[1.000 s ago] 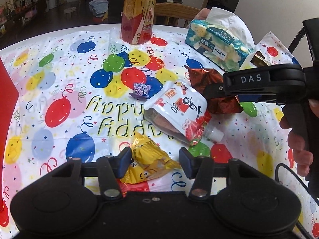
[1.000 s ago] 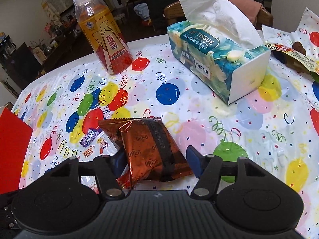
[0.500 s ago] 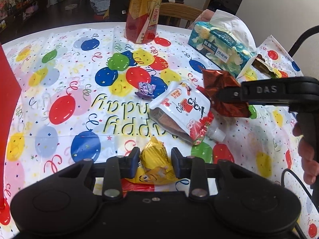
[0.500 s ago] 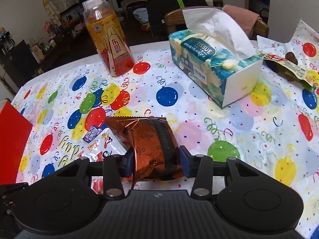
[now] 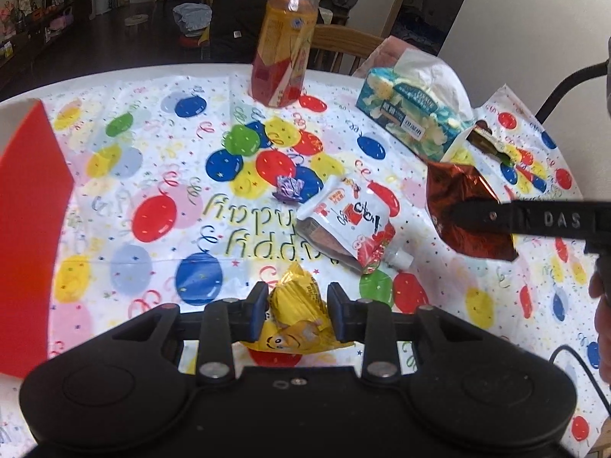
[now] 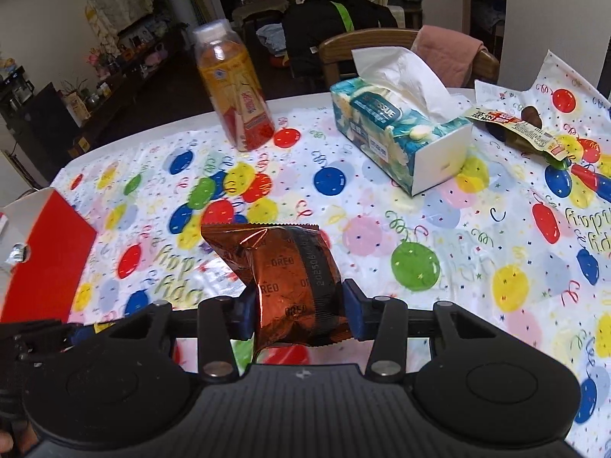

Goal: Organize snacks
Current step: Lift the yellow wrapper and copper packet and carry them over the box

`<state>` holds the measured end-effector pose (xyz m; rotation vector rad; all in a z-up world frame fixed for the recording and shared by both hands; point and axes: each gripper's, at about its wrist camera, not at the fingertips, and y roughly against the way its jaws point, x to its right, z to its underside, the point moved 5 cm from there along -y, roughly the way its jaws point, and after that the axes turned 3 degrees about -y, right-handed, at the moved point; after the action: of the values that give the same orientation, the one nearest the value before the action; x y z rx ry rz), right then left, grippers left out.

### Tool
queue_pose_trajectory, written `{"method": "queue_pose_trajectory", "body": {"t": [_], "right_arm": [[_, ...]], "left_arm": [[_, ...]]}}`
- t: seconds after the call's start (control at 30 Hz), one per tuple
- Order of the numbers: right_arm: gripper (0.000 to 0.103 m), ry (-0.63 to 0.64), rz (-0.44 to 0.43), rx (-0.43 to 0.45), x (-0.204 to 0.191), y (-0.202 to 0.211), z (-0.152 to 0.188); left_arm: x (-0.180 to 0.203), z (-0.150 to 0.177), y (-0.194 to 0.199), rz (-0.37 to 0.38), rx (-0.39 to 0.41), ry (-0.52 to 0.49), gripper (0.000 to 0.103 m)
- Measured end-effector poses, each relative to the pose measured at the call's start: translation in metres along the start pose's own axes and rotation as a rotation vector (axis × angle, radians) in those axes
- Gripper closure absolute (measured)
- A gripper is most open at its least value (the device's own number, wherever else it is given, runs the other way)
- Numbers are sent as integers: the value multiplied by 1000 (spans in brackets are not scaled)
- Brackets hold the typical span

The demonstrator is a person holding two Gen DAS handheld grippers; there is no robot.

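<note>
A round tabletop (image 5: 114,198) under a balloon-print party cloth fills both views, with a dim living room, a wooden chair (image 6: 366,45) and shelves behind it. At the far left a red box (image 5: 30,206) stands at the tabletop's edge, its flap open in the right wrist view. The left tongs (image 5: 297,309) are pressed onto a yellow snack packet (image 5: 298,305) at the near edge, both pads against its crumpled sides. Beyond them the cloth lies bare toward the red box, giving open room on that side. Further in sits a small purple candy (image 5: 288,189), and just right of it a white and red spouted pouch (image 5: 351,221) lies flat, its cap pointing toward the near right. An orange drink bottle (image 5: 284,38) stands upright near the far rim. To the right a tissue box (image 5: 412,114) lies near the rim with a sheet sticking up, and beside it a long green-edged snack wrapper (image 6: 523,129). The right tongs (image 6: 298,313) pinch a copper Oreo packet (image 6: 282,274), which hangs clear of the cloth to the right of the pouch. A second ago both tongs stood spread around their packets lying on the cloth; since then both have closed, and the Oreo packet has risen off the pouch's corner.
</note>
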<state>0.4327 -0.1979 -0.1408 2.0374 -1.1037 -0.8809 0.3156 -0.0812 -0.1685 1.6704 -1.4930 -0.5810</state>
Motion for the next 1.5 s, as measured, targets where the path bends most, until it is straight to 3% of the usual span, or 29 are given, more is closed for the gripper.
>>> {"method": "queue_pose_trajectory", "body": {"t": [0.37, 0.73, 1.2, 1.5], "right_arm": [[59, 25, -37, 4, -57, 44, 13], [59, 92, -86, 25, -149, 70, 22], [59, 180, -153, 33, -274, 73, 38], [59, 214, -162, 37, -333, 61, 42]], "left_arm": [[-36, -5, 58, -8, 45, 6, 72], [-95, -10, 120, -13, 119, 33, 72], [-197, -4, 184, -74, 175, 88, 72], [-255, -1, 208, -108, 198, 98, 72]]}}
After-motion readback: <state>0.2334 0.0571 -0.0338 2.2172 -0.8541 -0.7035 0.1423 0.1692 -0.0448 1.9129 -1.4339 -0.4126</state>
